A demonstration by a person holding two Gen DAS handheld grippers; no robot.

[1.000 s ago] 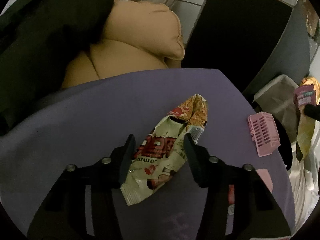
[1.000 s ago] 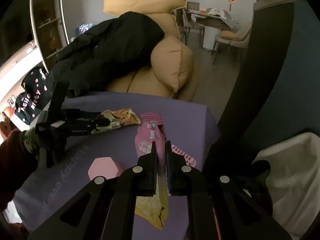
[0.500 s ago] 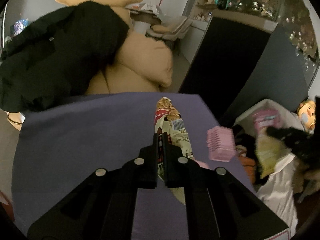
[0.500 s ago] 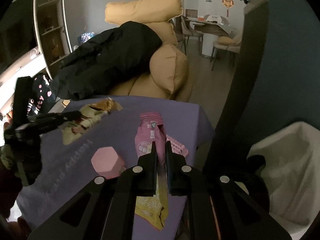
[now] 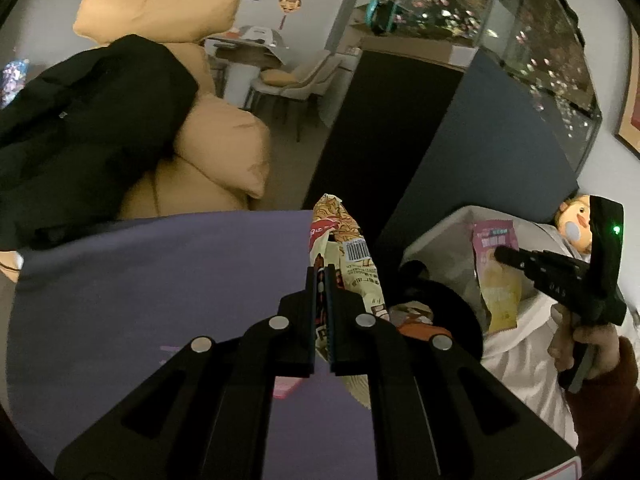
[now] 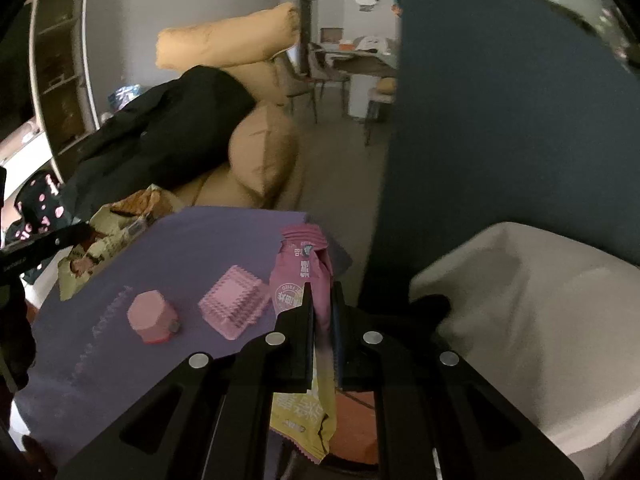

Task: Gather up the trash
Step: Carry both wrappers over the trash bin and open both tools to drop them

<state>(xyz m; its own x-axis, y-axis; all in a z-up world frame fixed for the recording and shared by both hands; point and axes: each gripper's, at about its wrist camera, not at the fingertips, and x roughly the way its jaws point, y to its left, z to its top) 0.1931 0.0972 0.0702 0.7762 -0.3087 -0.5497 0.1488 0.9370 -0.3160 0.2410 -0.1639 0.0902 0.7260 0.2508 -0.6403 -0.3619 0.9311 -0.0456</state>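
Note:
My left gripper (image 5: 320, 276) is shut on a cream and orange snack wrapper (image 5: 348, 248), held above the right edge of the purple table (image 5: 140, 280). That wrapper also shows at the left of the right wrist view (image 6: 108, 236). My right gripper (image 6: 321, 292) is shut on a pink and yellow snack packet (image 6: 300, 276), held over the gap between the table (image 6: 208, 240) and the white-lined bin (image 6: 520, 300). The right gripper (image 5: 500, 256) and its packet (image 5: 494, 272) show in the left wrist view above the bin (image 5: 448, 232).
A pink ridged block (image 6: 236, 304) and a pink hexagonal box (image 6: 152, 316) sit on the table near its right edge. A tan sofa (image 5: 216, 152) with a black coat (image 5: 80, 128) stands behind. A dark blue partition (image 6: 480, 120) rises beside the bin.
My left gripper closed on the cream wrapper, lifted it off the table and carried it right toward the bin. My right gripper swung right with the pink packet, toward the bin.

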